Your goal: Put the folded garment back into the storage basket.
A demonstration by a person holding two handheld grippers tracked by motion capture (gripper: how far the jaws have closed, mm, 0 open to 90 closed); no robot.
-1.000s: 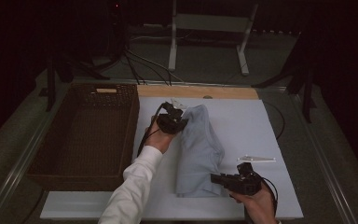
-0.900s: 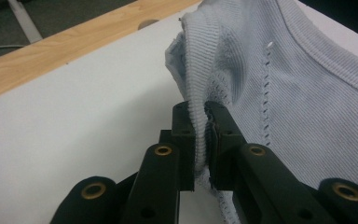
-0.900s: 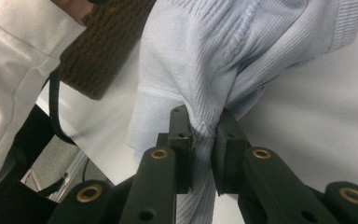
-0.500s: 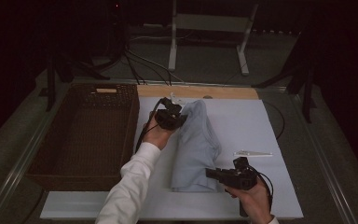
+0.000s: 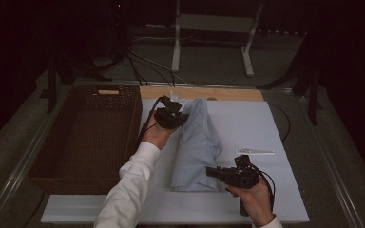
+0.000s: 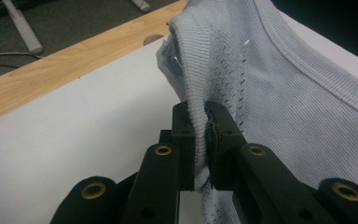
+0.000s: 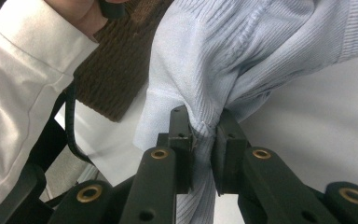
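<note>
A light blue knitted garment [image 5: 197,142] lies folded lengthwise on the white table top [image 5: 247,123]. My left gripper [image 5: 179,116] is shut on its far end; in the left gripper view the jaws pinch the ribbed hem [image 6: 201,107] of the garment [image 6: 298,93]. My right gripper [image 5: 212,172] is shut on the near end, where bunched blue cloth [image 7: 205,74] is squeezed between its jaws. Both ends are lifted a little off the table.
A dark brown wicker basket [image 5: 83,137] stands left of the white top, and its weave [image 7: 116,74] shows behind the cloth. A wooden strip [image 5: 204,93] runs along the far edge. A small pale flat object [image 5: 255,152] lies right of the garment. Stands and cables sit beyond.
Both grippers shifted slightly left with the garment between them, and the garment now lies narrower and straighter. Both grips stayed the same.
</note>
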